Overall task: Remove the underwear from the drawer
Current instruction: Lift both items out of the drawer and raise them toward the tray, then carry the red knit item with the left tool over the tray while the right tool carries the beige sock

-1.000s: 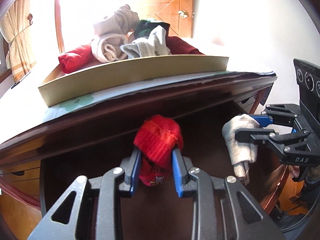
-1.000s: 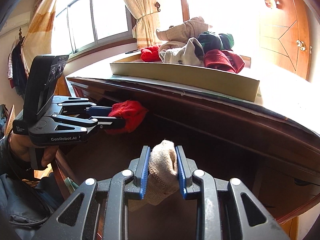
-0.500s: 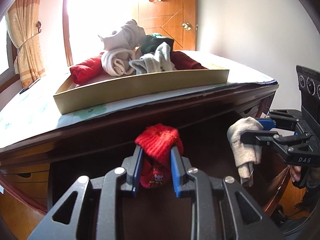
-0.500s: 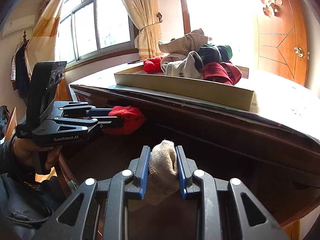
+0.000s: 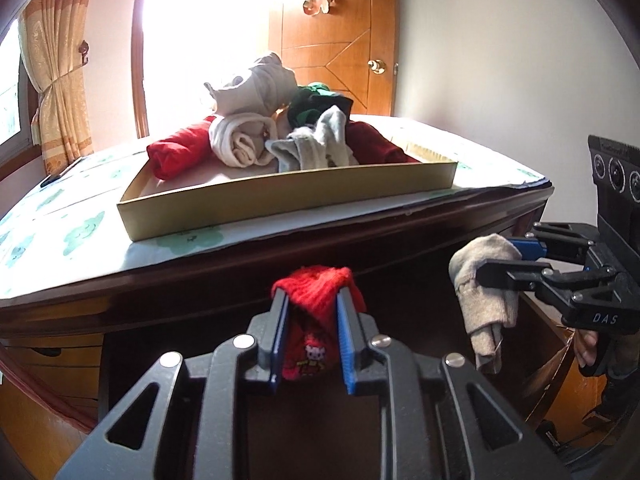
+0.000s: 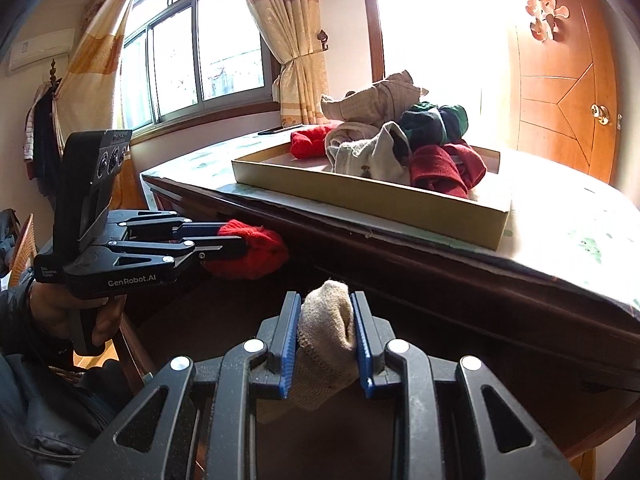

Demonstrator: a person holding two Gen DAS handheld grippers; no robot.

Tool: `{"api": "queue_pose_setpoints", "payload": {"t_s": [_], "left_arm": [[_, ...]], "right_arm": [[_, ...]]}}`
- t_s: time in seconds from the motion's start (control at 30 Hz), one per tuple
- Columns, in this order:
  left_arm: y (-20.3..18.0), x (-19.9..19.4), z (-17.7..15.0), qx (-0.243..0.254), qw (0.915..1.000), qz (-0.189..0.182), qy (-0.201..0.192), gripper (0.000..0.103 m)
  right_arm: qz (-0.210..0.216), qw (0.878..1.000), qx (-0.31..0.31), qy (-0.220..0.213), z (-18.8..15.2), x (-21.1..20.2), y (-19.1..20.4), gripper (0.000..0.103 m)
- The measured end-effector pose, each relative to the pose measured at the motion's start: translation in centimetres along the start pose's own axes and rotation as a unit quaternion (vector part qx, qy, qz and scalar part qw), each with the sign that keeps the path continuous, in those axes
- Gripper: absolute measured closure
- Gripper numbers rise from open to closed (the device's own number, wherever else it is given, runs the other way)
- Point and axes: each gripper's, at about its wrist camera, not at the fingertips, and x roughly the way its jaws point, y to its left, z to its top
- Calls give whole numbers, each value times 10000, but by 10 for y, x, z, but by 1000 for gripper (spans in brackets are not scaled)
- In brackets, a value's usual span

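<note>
My left gripper (image 5: pixel 312 300) is shut on a red knitted pair of underwear (image 5: pixel 310 344) with a small cartoon print, held just below the table's front edge. The right wrist view shows the same left gripper (image 6: pixel 236 244) from the side, with the red piece (image 6: pixel 256 258) bulging past its tips. My right gripper (image 6: pixel 326 304) is shut on a beige knitted piece (image 6: pixel 324 344). In the left wrist view that piece (image 5: pixel 484 300) hangs from the right gripper (image 5: pixel 496 260). Below both lies the dark open drawer (image 6: pixel 200 320).
A shallow cardboard tray (image 5: pixel 280 208) sits on the tabletop above the drawer, with a heap of rolled red, beige, grey and green garments (image 5: pixel 256 140) in it. A patterned cloth (image 5: pixel 60 216) covers the table. A wooden door (image 6: pixel 568 92) and curtained windows stand behind.
The left jaws have squeezed tighter on the red piece. Both views have tipped upward a little, so the tray and its heap sit lower in the frames. The right grip is unchanged.
</note>
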Motion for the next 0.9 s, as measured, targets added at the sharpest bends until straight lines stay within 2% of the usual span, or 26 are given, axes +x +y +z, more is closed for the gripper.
{"api": "queue_pose_setpoints", "payload": {"t_s": [0.2,0.27,0.4,0.47,0.7,0.77,0.87,0.9], "left_arm": [[4,-7,15,21,9999,80,-91,84],[7,-9,21,33,9999,123,-115,88],[13,-11,33,76,9996,199,-169,90],[16,-13,38,87,9996,215,-186,95],[27,-12,51,124,9995,257,-146,97],[31,-6,49,105,9998,58,133,97],[28,14,33,436,9947,-115,919,92],[26,20,25,601,9917,-64,1131,80]], "right_arm": [[48,9997,-217,-88,28,-5,4,75],[41,9995,-297,-125,38,-5,5,75],[55,9991,-382,-192,55,-3,6,75],[26,9988,-444,-209,63,-1,7,75],[33,9984,-497,-272,85,7,8,75],[68,9985,-466,-288,87,7,8,75],[48,9982,-545,-253,85,7,11,75],[47,9981,-558,-243,84,7,11,75]]}}
